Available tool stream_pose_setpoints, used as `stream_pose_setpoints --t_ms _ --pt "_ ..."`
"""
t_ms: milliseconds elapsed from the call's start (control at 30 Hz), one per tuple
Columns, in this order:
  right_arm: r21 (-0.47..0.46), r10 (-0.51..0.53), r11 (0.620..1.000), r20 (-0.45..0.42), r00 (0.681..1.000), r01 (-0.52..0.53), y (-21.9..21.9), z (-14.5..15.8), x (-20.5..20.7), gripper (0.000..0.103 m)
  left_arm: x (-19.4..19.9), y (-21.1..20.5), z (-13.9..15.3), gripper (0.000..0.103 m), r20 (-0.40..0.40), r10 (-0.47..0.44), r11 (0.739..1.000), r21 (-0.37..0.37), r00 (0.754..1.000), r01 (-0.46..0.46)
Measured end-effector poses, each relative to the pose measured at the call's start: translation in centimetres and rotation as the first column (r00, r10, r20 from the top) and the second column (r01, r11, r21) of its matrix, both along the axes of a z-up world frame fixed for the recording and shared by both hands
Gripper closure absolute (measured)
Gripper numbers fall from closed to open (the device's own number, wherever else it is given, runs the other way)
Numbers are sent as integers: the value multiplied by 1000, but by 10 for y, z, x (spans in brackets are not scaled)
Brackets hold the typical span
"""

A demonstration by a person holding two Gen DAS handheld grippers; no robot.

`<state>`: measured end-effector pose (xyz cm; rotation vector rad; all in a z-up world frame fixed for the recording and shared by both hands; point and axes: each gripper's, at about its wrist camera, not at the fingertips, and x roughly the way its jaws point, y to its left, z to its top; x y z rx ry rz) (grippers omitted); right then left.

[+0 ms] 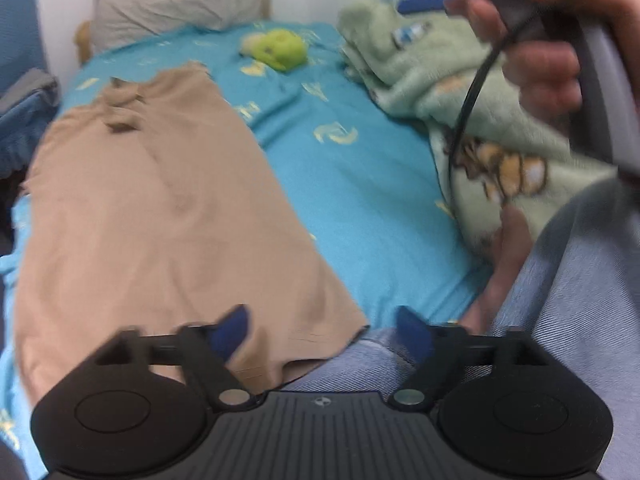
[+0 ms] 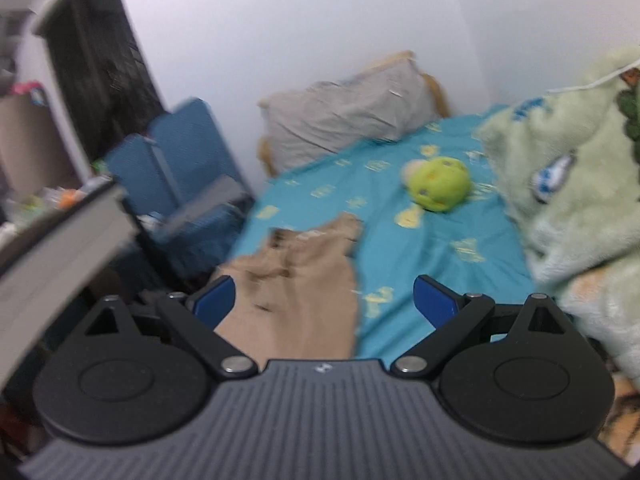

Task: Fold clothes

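Observation:
A tan shirt (image 1: pixel 160 200) lies flat on the turquoise bed sheet (image 1: pixel 360 200), folded lengthwise, collar at the far end. My left gripper (image 1: pixel 324 328) is open and empty, hovering above the shirt's near hem. The right gripper's body shows at the top right of the left wrist view, held in a hand (image 1: pixel 540 60). In the right wrist view the shirt (image 2: pixel 292 292) lies below and ahead of my right gripper (image 2: pixel 324 300), which is open, empty and held above the bed. Both views are blurred.
A green plush toy (image 1: pixel 280 48) (image 2: pixel 440 184) sits on the sheet beyond the shirt. A pale green fleece blanket (image 1: pixel 460 92) (image 2: pixel 580 200) is heaped on the right. A grey pillow (image 1: pixel 176 0) is at the head. A blue chair (image 2: pixel 180 168) stands left of the bed. My jeans-clad leg (image 1: pixel 560 300) is near right.

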<state>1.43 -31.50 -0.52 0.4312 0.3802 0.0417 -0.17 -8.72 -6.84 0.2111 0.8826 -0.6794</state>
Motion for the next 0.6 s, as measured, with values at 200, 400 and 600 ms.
stream_pose_setpoints --t_ms 200,400,600 --pt "8 50 999 73 996 -50 29 7 -11 6 27 69 43 11 18 160 977 -142 987 -156" --pt "15 66 998 0 998 -66 48 -6 6 6 139 130 44 9 -7 379 874 -325 925 -360" --pt "96 -13 995 -155 988 29 38 -37 47 6 296 181 -23 11 -269 594 663 -370 758 -651"
